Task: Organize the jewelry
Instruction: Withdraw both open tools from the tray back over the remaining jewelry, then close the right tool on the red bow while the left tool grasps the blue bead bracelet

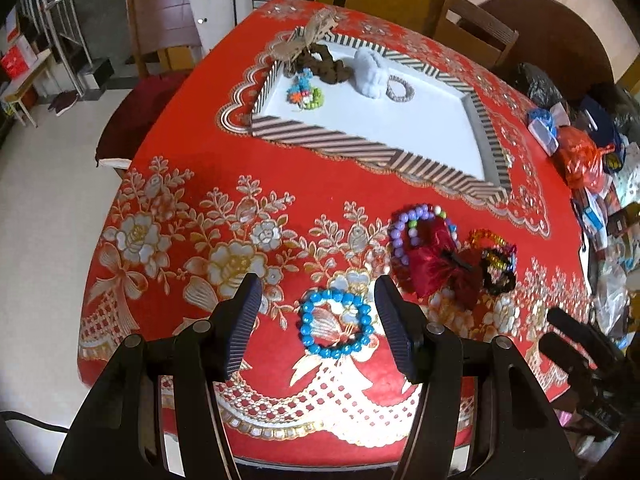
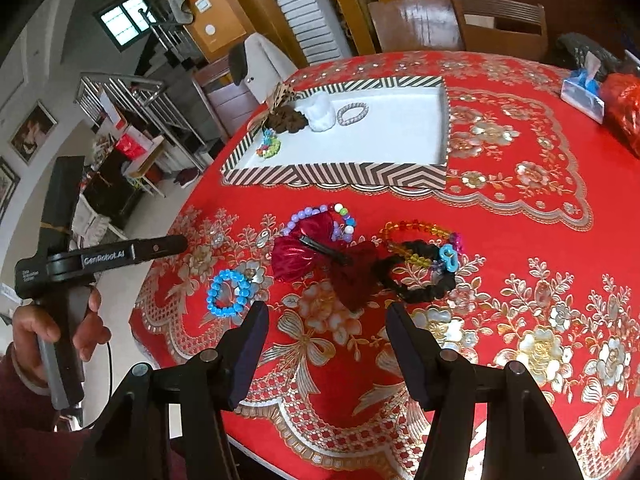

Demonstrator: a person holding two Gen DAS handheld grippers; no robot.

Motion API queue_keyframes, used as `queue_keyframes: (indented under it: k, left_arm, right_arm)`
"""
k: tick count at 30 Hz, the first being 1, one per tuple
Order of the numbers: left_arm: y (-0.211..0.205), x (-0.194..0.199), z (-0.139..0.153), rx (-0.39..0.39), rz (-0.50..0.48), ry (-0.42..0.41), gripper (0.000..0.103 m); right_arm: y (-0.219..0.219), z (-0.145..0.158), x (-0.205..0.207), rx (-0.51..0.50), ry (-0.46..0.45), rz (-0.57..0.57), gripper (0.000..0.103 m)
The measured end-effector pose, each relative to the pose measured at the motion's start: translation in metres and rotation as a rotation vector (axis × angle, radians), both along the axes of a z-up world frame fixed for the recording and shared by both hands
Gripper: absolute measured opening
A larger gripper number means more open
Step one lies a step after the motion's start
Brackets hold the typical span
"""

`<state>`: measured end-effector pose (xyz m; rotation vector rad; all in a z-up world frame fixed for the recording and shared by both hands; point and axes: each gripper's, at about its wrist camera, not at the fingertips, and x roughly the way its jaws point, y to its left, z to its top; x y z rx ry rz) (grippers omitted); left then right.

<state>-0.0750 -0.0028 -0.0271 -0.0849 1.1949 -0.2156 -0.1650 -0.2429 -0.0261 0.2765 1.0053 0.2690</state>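
A blue bead bracelet (image 1: 335, 322) lies on the red tablecloth between the fingers of my open left gripper (image 1: 318, 286); it also shows in the right wrist view (image 2: 229, 294). A red bow hair clip (image 1: 442, 266) (image 2: 324, 260), a purple bead bracelet (image 1: 404, 228) (image 2: 306, 213), a rainbow bead bracelet (image 2: 416, 230) and a black scrunchie (image 2: 416, 276) lie in a pile to the right. My right gripper (image 2: 327, 312) is open and empty, just in front of the bow. A striped tray (image 1: 360, 148) (image 2: 340, 172) holds a brown scrunchie (image 1: 326, 66), a white pompom (image 1: 370, 72), a silver bracelet (image 1: 400, 89) and a colourful bead piece (image 1: 306, 94).
A tissue pack (image 2: 580, 94) and an orange bag (image 2: 622, 108) sit at the far right of the table. Cluttered bags and boxes (image 1: 600, 200) line the right edge. Wooden chairs (image 2: 496, 20) stand behind the table. The left table edge drops to white floor.
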Motion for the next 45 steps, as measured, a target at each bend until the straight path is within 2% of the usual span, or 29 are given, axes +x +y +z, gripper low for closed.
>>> queue_keyframes:
  k: [8, 12, 23, 29, 34, 39, 41, 43, 44, 45]
  left_arm:
    - [0.002, -0.010, -0.030, 0.044, -0.033, 0.071, 0.059]
    - [0.001, -0.013, -0.031, 0.060, -0.039, 0.064, 0.059]
    - [0.002, -0.012, -0.041, 0.064, -0.034, 0.088, 0.059]
    - [0.011, -0.009, -0.055, 0.034, -0.012, 0.126, 0.059]
    - [0.012, -0.007, -0.065, 0.022, -0.011, 0.154, 0.059]
    - [-0.002, -0.004, -0.068, 0.067, -0.046, 0.124, 0.059]
    - [-0.007, -0.003, -0.068, 0.082, -0.055, 0.112, 0.059]
    - [-0.010, -0.003, -0.069, 0.096, -0.069, 0.095, 0.059]
    - [-0.013, -0.004, -0.070, 0.107, -0.081, 0.079, 0.055]
    - [-0.015, -0.005, -0.069, 0.122, -0.090, 0.057, 0.034]
  right_arm:
    - [0.008, -0.005, 0.009, 0.003, 0.013, 0.021, 0.059]
    - [0.012, -0.006, 0.015, 0.005, 0.010, 0.038, 0.059]
    - [0.031, -0.016, 0.044, -0.085, -0.012, 0.142, 0.059]
    - [0.044, -0.029, 0.068, -0.162, -0.035, 0.256, 0.059]
    - [0.056, -0.045, 0.085, -0.219, -0.005, 0.333, 0.059]
    - [0.059, -0.059, 0.095, -0.297, 0.036, 0.334, 0.044]
    - [0.053, -0.065, 0.099, -0.253, 0.071, 0.307, 0.028]
    - [0.047, -0.069, 0.100, -0.210, 0.096, 0.271, 0.023]
    - [0.045, -0.070, 0.100, -0.199, 0.099, 0.260, 0.020]
    - [0.043, -0.070, 0.099, -0.185, 0.096, 0.248, 0.019]
